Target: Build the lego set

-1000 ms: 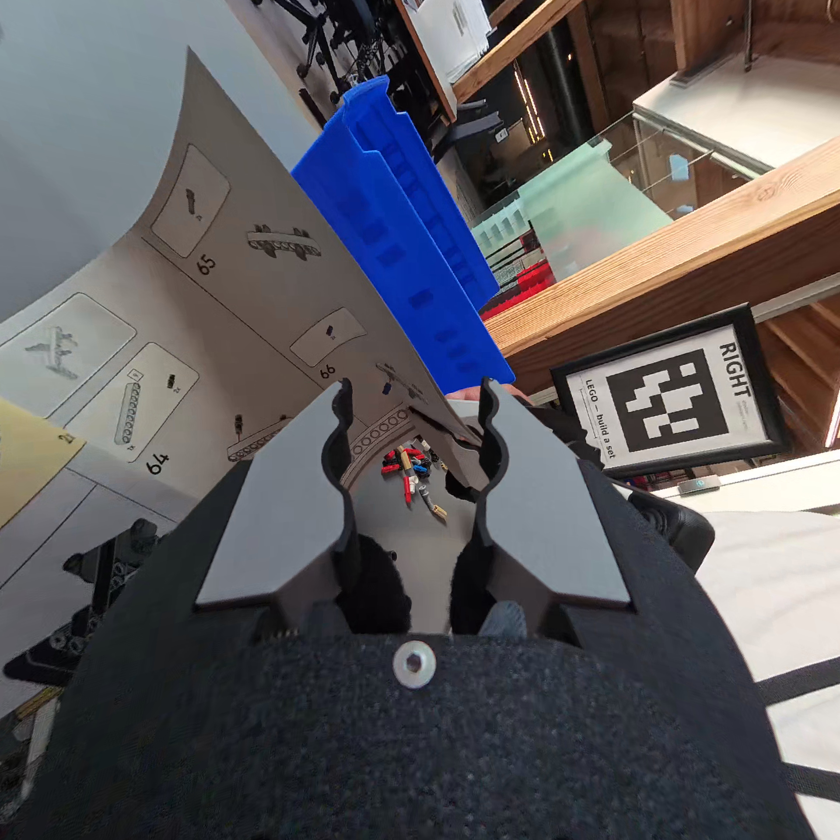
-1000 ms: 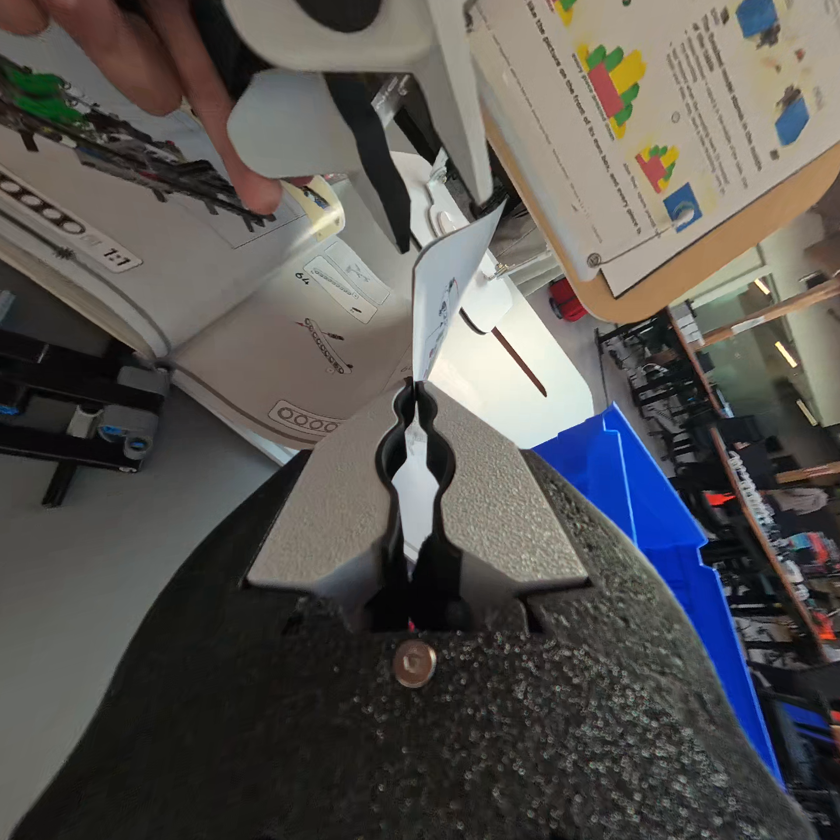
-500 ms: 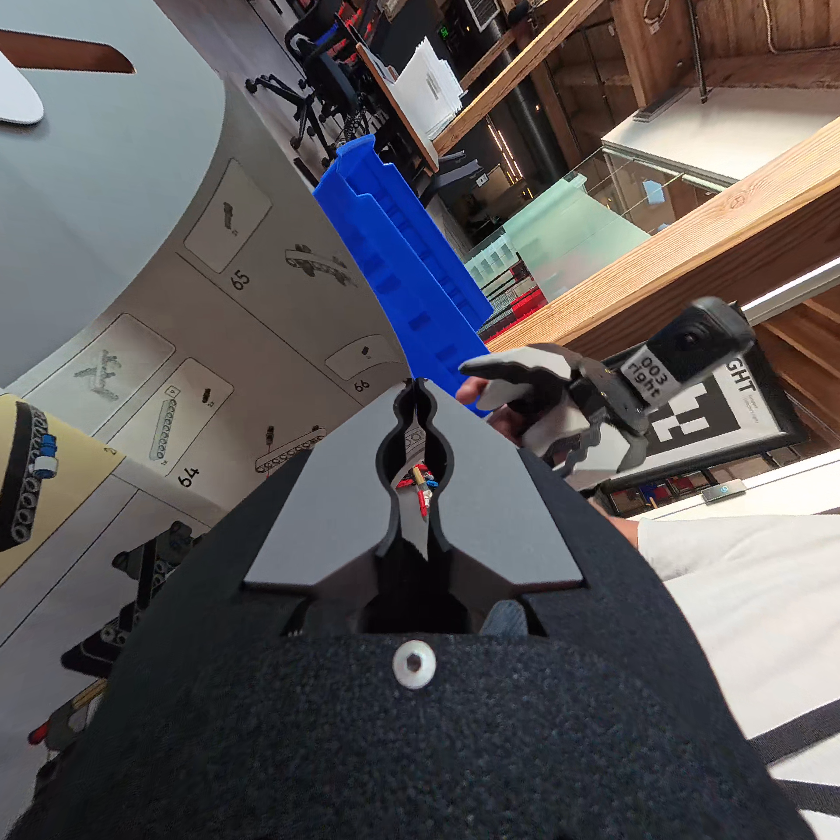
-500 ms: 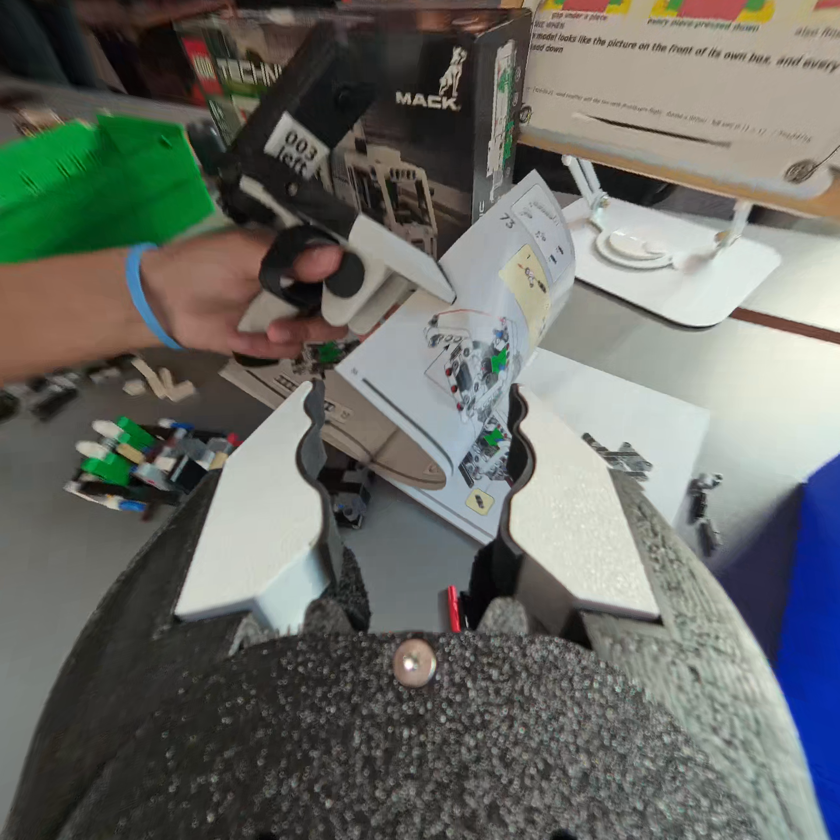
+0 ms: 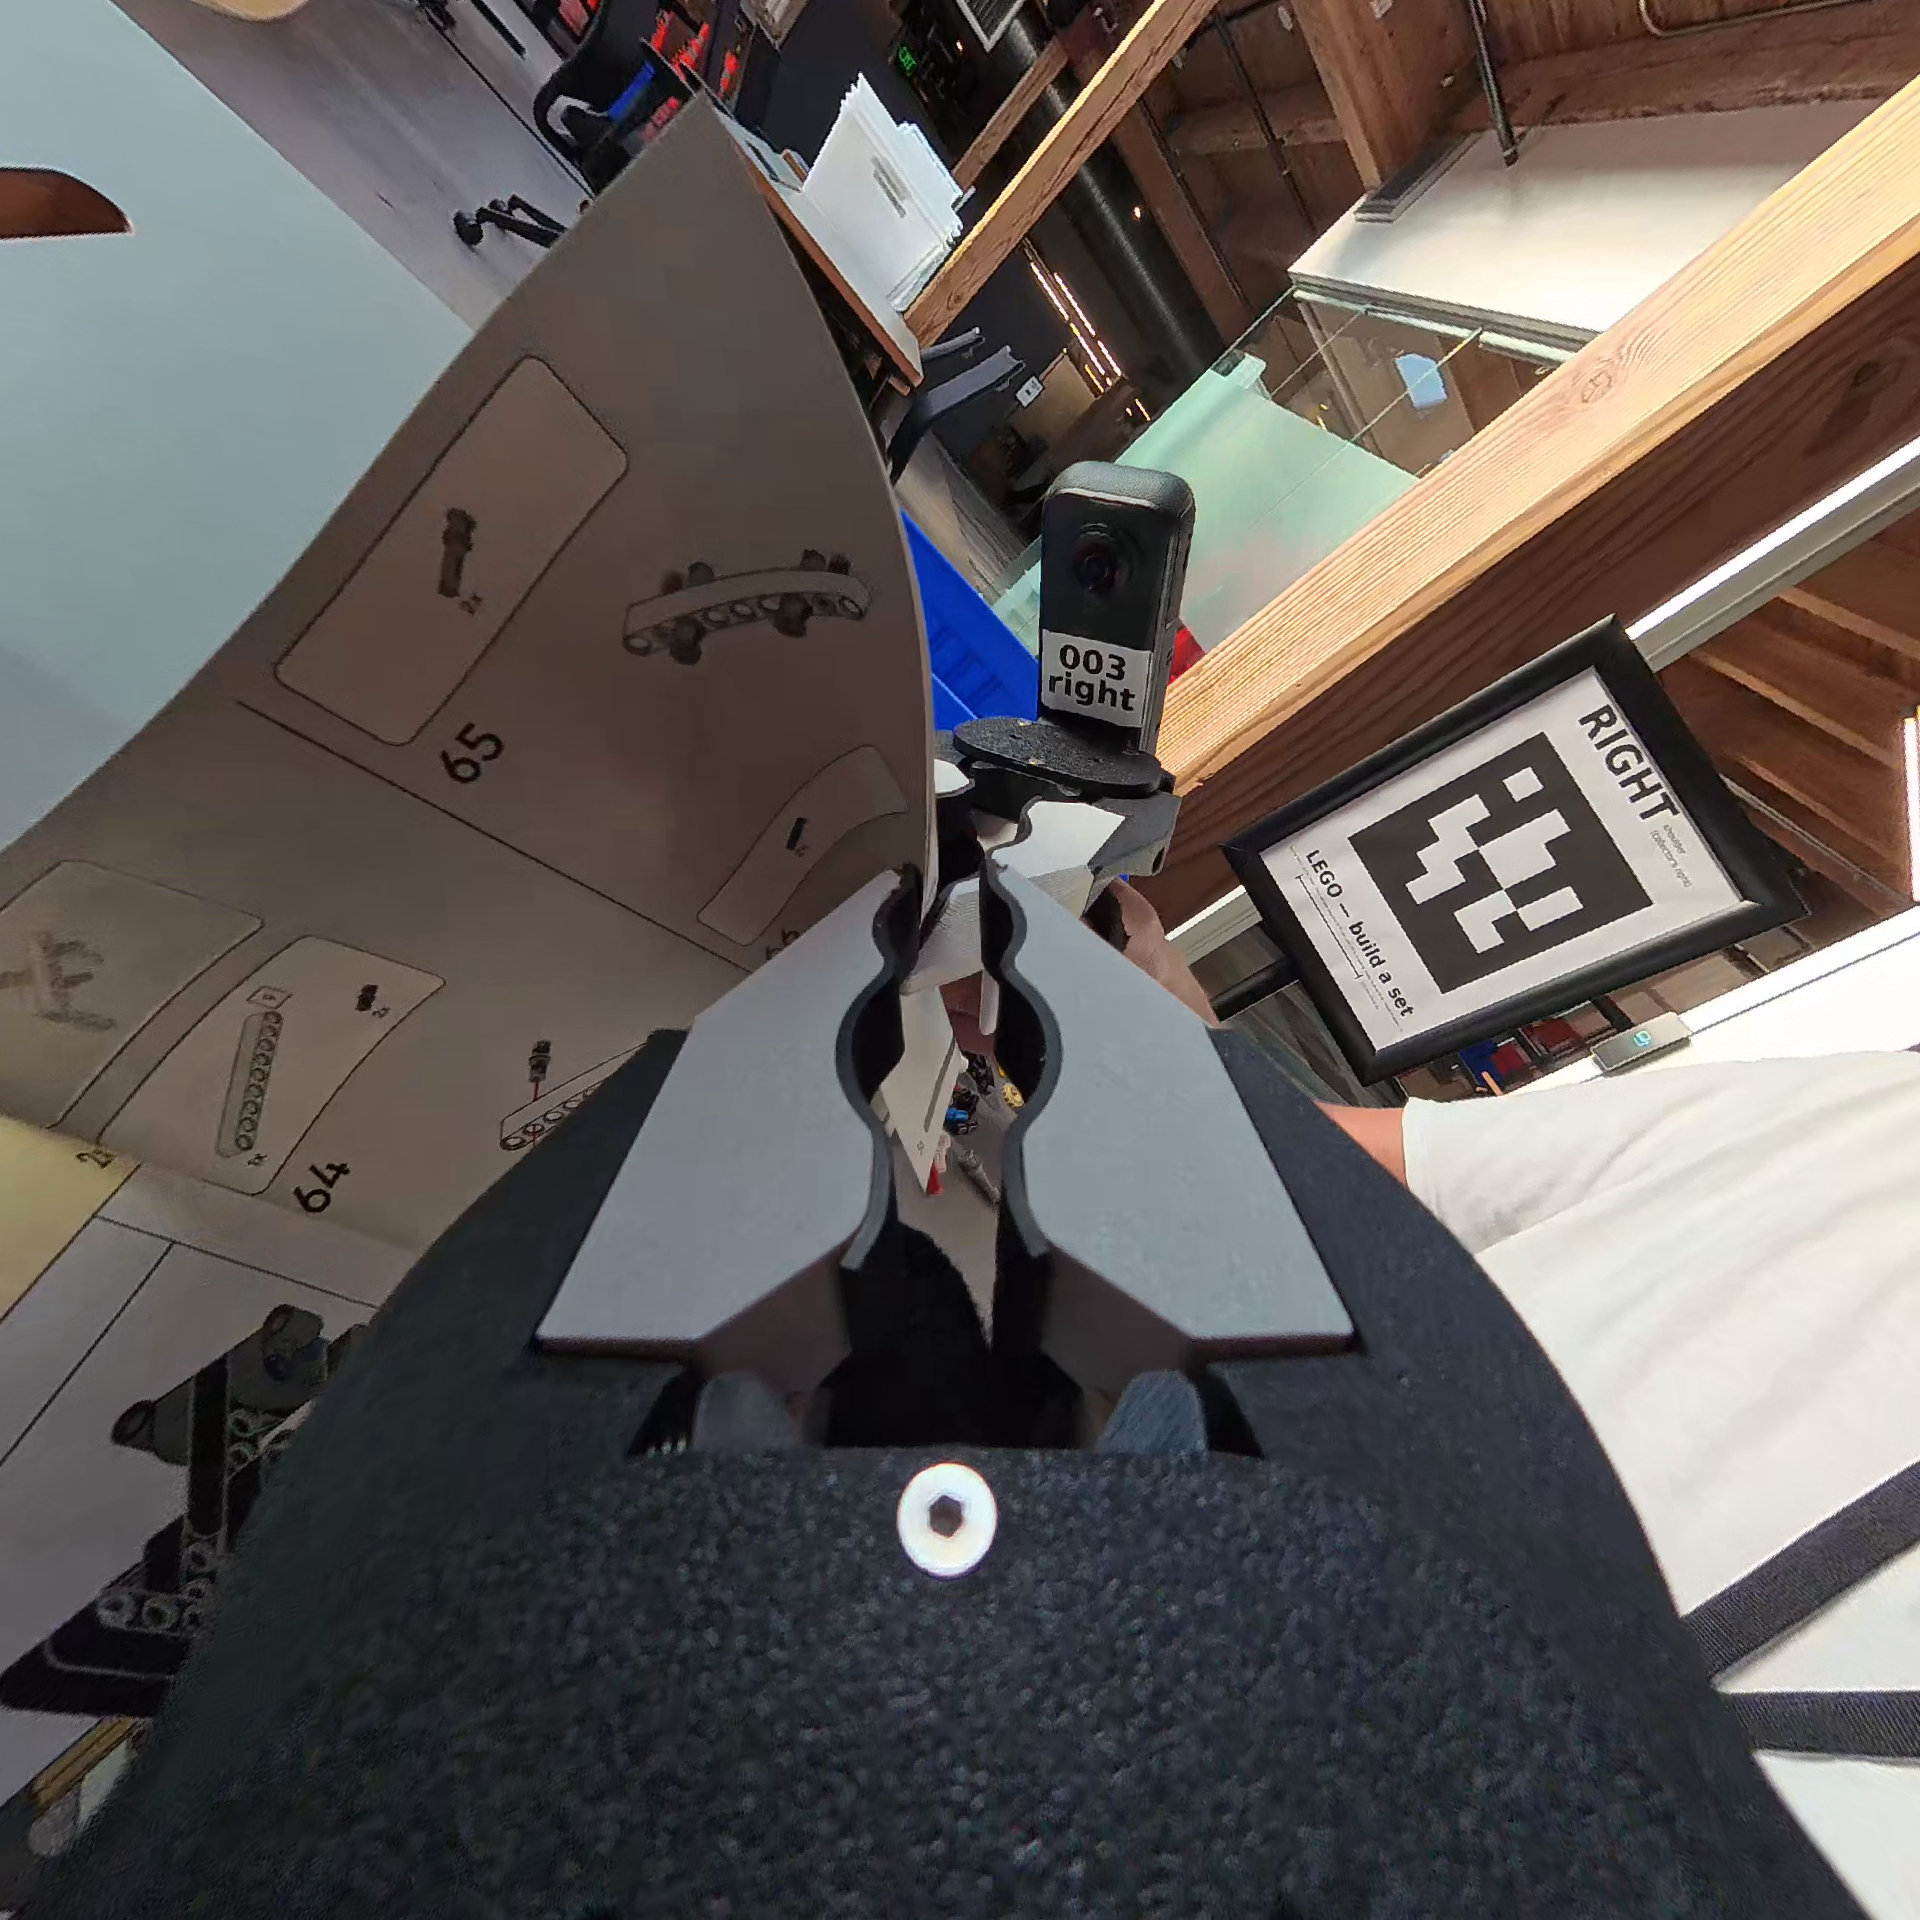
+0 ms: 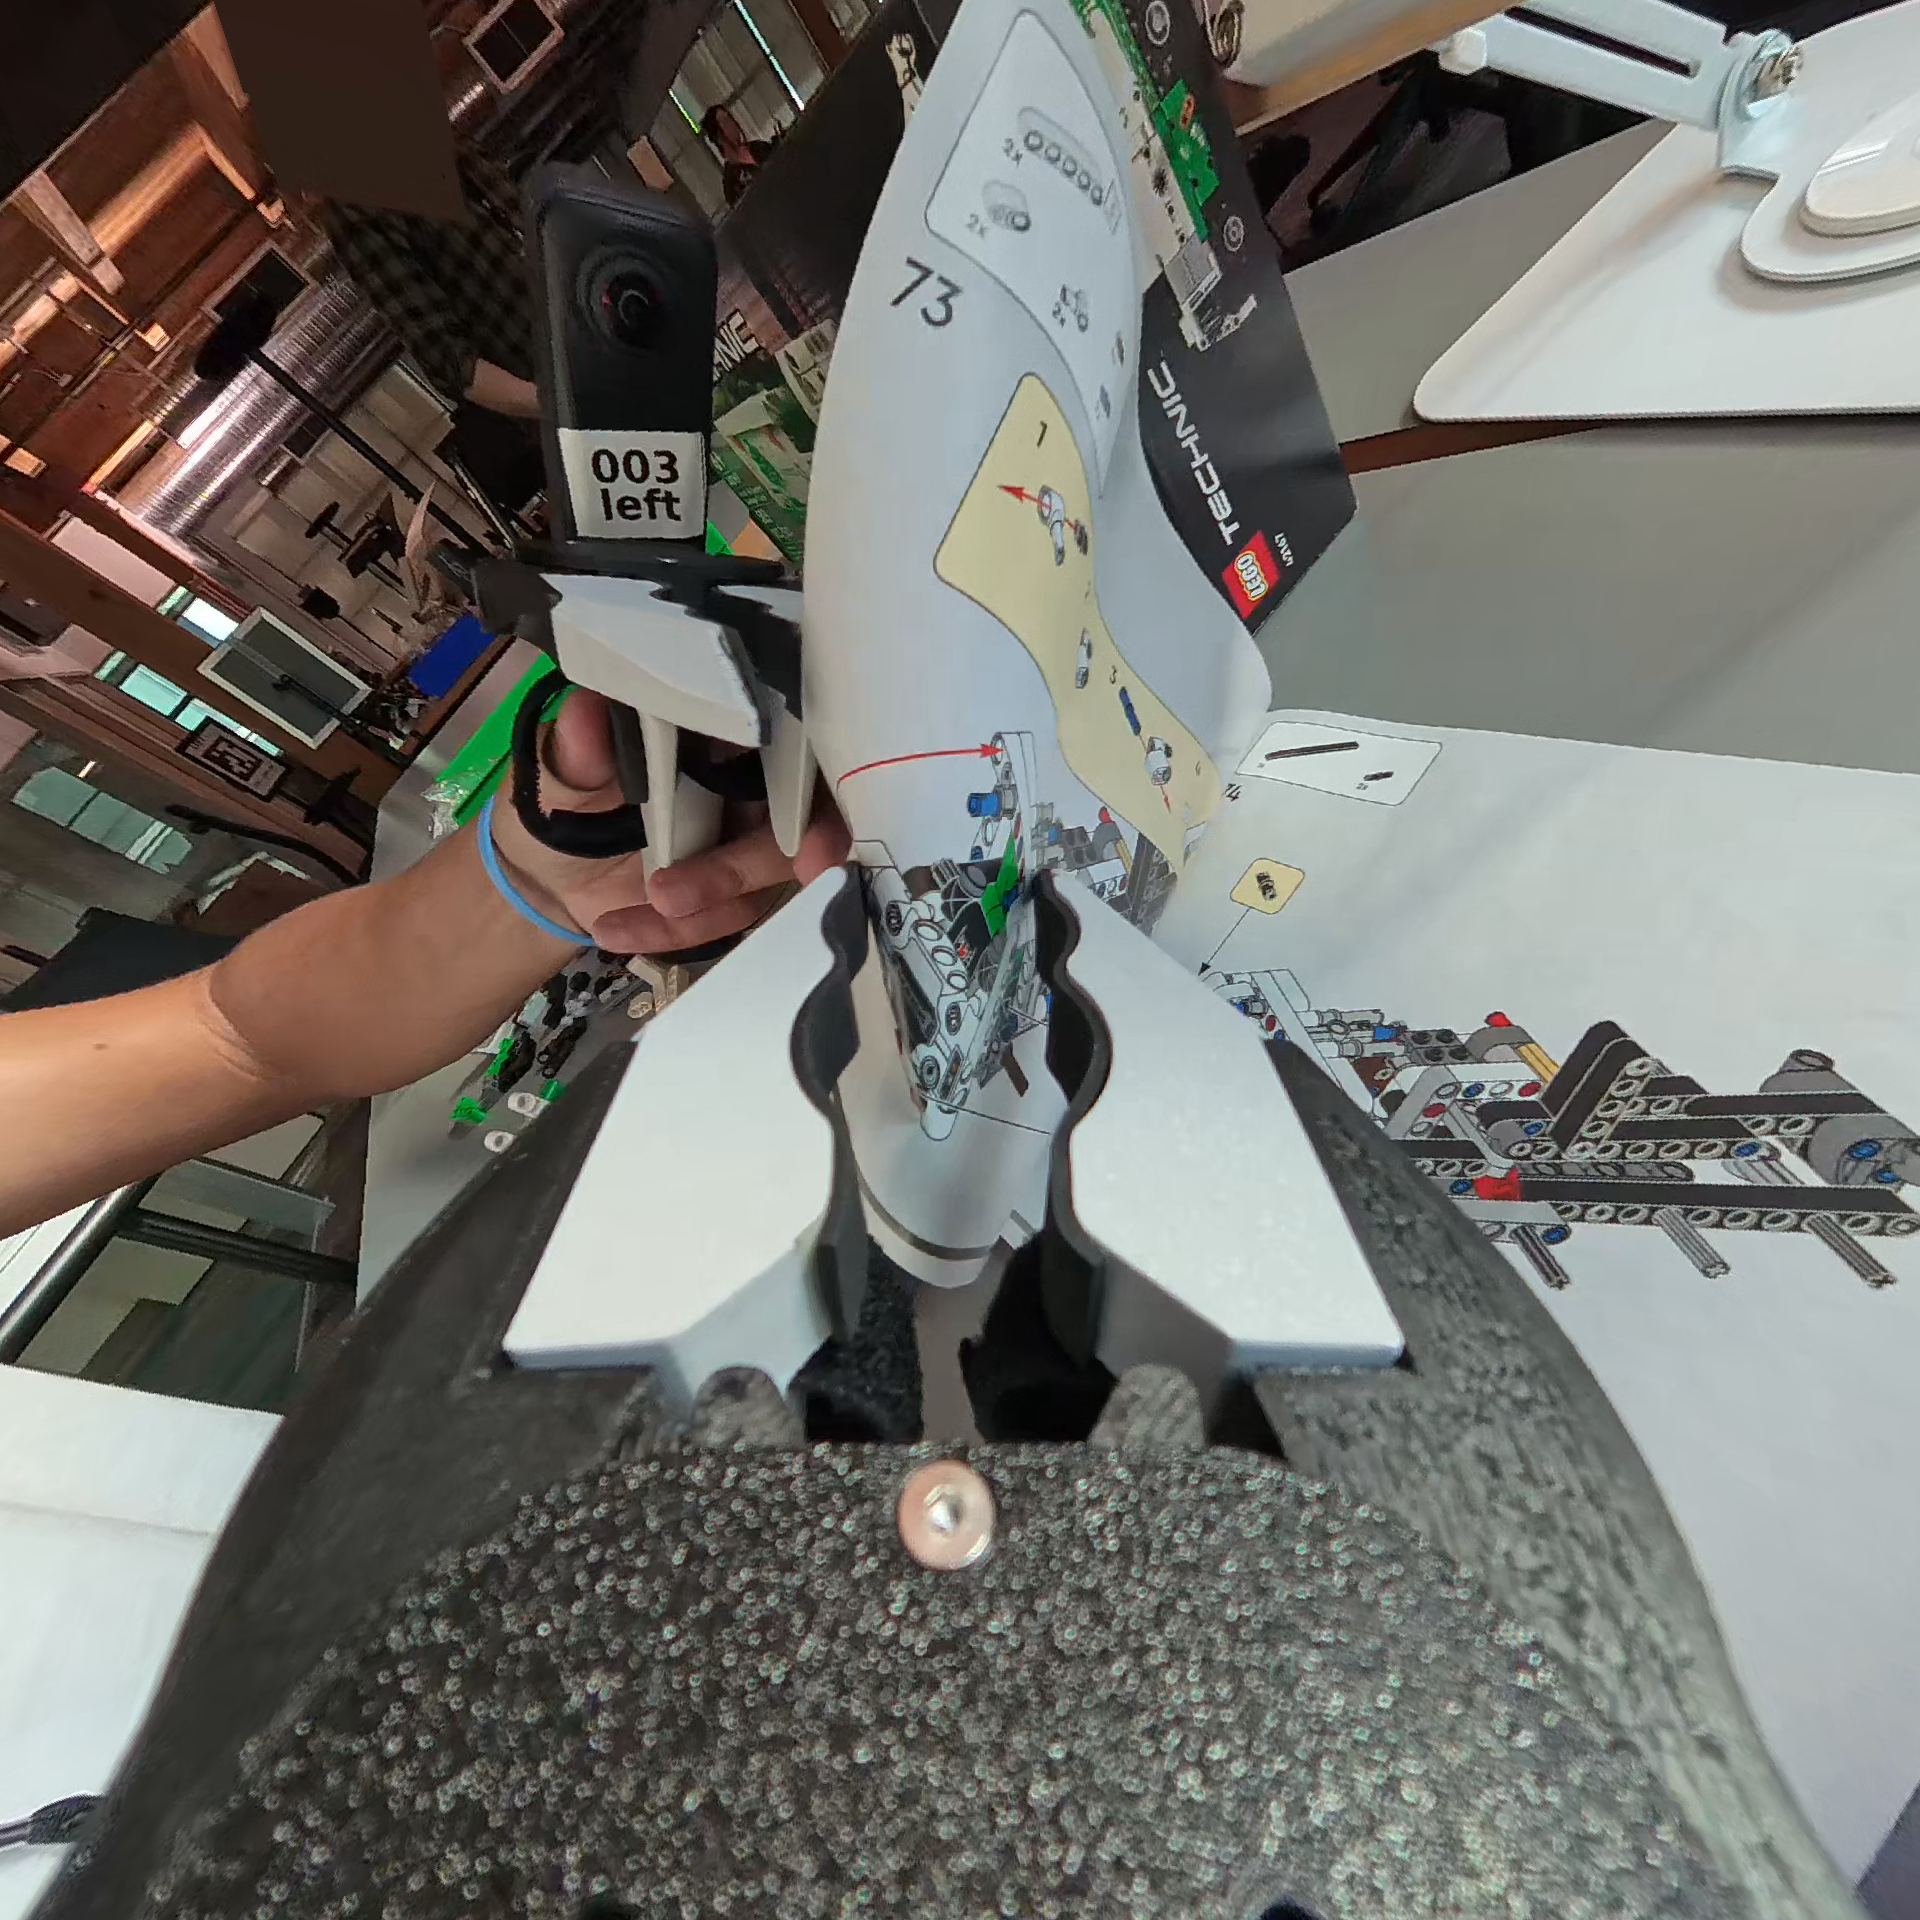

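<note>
The lego instruction booklet [image 6: 997, 520] lies open on the table, with one page curled up on end between my two grippers. My right gripper [image 6: 945, 883] is partly open and the lower part of that standing page runs between its jaws. My left gripper [image 5: 945, 894] is slightly open; the page's edge [image 5: 582, 665] sits at its left fingertip. In the right wrist view, the left gripper [image 6: 769, 665] touches the page from the left side. In the left wrist view, the right gripper [image 5: 1039, 831] is just beyond my fingertips. Loose lego pieces [image 6: 540, 1049] lie on the table under the left hand.
The black lego set box [image 6: 1226, 468] stands behind the booklet. A white stand base [image 6: 1662, 312] lies at the far right. A blue bin [image 5: 961, 644] and a framed marker sign [image 5: 1507, 852] are behind the right gripper. The person's forearm [image 6: 260, 1039] crosses the left side. Both grippers' tips are close together, under 4 cm apart.
The left gripper, shut half a second ago, now stands slightly open at the page edge. The right gripper moved in and narrowed around the page. The page stands steeper.
</note>
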Action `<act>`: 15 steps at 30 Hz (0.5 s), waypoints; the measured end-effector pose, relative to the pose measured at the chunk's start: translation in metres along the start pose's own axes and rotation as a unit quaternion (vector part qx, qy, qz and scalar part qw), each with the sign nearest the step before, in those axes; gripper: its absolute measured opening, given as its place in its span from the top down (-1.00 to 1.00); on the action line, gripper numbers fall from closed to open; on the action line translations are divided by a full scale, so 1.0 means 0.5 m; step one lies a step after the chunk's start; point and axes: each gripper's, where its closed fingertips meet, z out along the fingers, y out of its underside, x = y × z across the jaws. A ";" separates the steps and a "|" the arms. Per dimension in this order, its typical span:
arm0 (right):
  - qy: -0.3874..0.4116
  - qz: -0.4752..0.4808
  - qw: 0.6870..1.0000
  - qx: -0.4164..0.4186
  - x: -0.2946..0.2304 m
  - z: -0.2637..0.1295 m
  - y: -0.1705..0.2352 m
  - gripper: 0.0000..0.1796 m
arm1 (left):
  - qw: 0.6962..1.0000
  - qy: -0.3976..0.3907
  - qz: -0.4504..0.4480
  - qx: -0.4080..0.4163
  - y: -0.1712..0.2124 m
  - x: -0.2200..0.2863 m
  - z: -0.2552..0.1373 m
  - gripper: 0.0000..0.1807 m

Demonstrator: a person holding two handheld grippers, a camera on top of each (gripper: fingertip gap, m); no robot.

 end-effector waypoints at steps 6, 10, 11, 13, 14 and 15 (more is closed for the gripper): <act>-0.025 0.020 0.999 0.007 0.002 -0.009 0.001 0.65 | 1.000 0.003 0.008 -0.013 0.014 -0.013 -0.015 0.93; -0.039 0.031 0.999 0.008 0.002 -0.013 -0.001 0.64 | 0.999 0.006 0.016 -0.027 0.033 -0.021 -0.011 1.00; -0.040 0.033 0.999 0.008 0.004 -0.014 0.000 0.63 | 0.999 0.012 0.015 -0.026 0.034 -0.018 -0.012 1.00; -0.038 0.032 0.999 0.011 0.007 -0.016 -0.002 0.60 | 0.999 0.030 0.011 -0.025 0.035 -0.010 -0.013 1.00; -0.034 0.028 0.999 0.011 0.008 -0.016 -0.002 0.57 | 0.999 0.032 0.011 -0.023 0.035 -0.010 -0.013 1.00; -0.031 0.021 0.999 0.013 0.008 -0.017 -0.005 0.53 | 0.999 0.027 0.014 -0.019 0.033 -0.014 -0.014 1.00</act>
